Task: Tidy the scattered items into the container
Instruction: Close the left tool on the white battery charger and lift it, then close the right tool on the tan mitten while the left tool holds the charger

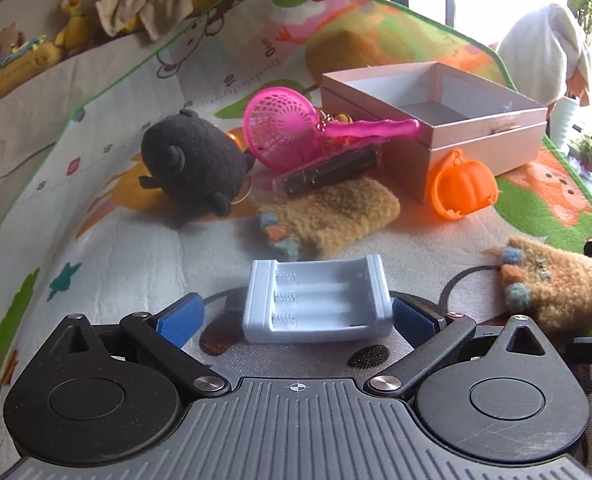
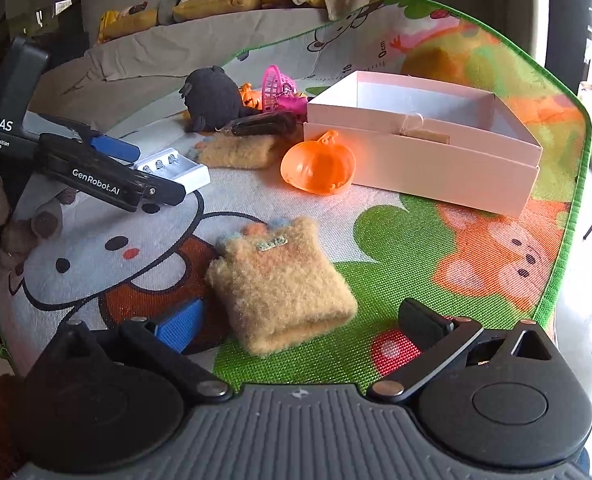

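Left wrist view: the left gripper (image 1: 298,316) stands spread wide, its blue-padded fingers (image 1: 181,318) flanking a pale grey plastic battery holder (image 1: 316,304) without pressing on it. The holder is a shallow ribbed tray with three coil springs along one end, lying flat on the woven play mat (image 1: 135,248). Beyond it lies a fuzzy tan knitted pouch (image 1: 332,212) with coloured tufts, then a dark glossy wrapped bar (image 1: 328,174), a round black plush toy (image 1: 195,164) and a pink plastic mesh scoop (image 1: 281,132) whose handle leans on the white cardboard box (image 1: 488,136). The box is square-cornered, open and looks empty. An orange plastic pumpkin bucket (image 1: 462,184) lies on its side against the box's front corner. A second fuzzy pouch (image 1: 556,292) sits at the right edge.

Right wrist view: the right gripper (image 2: 300,328) is also wide open and grips nothing; the second fuzzy pouch (image 2: 281,288) lies between its fingers (image 2: 181,324), untouched, showing a small stitched label hidden in the other view. Here the left gripper (image 2: 151,176) appears from the side, astride the battery holder (image 2: 173,172). The box (image 2: 436,160) shows its full interior and a small tag on a string over its near wall; the pumpkin bucket (image 2: 318,164) shows its hollow inside.
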